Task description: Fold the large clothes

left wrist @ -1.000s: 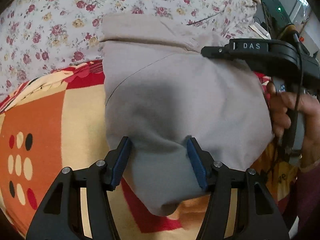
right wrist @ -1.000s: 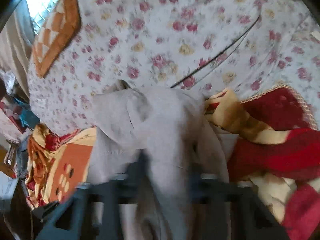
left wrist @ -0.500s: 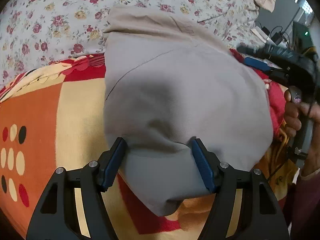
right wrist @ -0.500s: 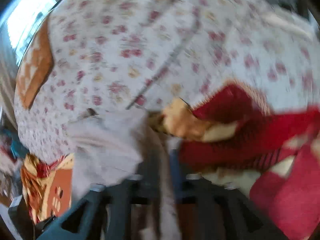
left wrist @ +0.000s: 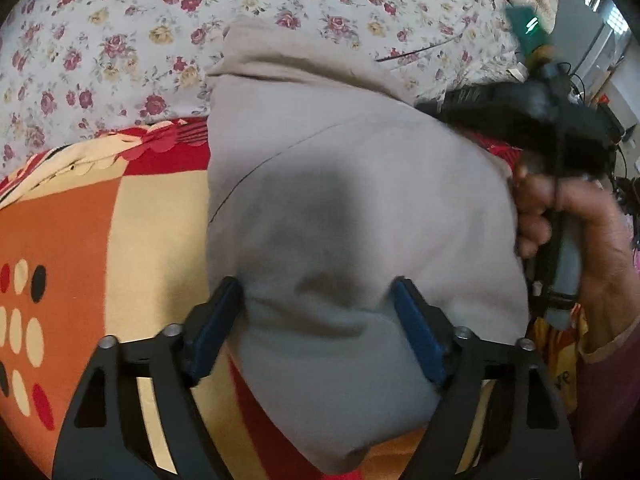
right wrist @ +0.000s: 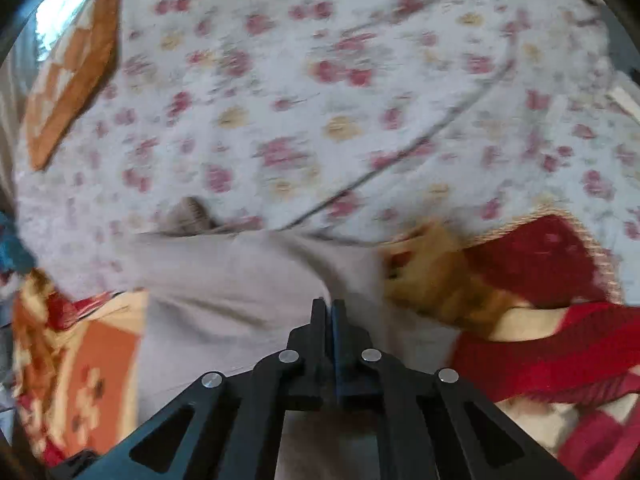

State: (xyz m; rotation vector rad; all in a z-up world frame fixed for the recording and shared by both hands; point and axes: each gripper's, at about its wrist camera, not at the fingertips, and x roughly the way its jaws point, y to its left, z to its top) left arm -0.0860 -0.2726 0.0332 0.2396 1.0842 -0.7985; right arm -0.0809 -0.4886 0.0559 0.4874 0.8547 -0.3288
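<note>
Across the bed, your grey-beige fabric garment (left wrist: 352, 216) lies bunched, partly on the orange, cream and red patterned blanket (left wrist: 100, 240) and partly against the white sheet printed with red and yellow flowers (left wrist: 120, 40). Your left tool (left wrist: 316, 332) has its blue-padded fingers (left wrist: 418, 344) spread apart, one at each side of a raised fold of the garment; the cloth sits between them and touches both pads, but they are not pressed together on it. The garment's near edge hangs down past the left tool toward you.

Your right tool (right wrist: 329, 316) has its fingers brought together at the garment's right edge; that view is blurred, so whether cloth is pinched between them cannot be told. Your right hand (left wrist: 568, 232) holds that tool's handle just beside the garment's right side.

Bare blanket lies to the left of the garment. To its right, a rumpled red and yellow blanket fold (right wrist: 500, 280) crowds the garment's edge. Beyond the garment, floral sheet stretches toward the bed's far side.
</note>
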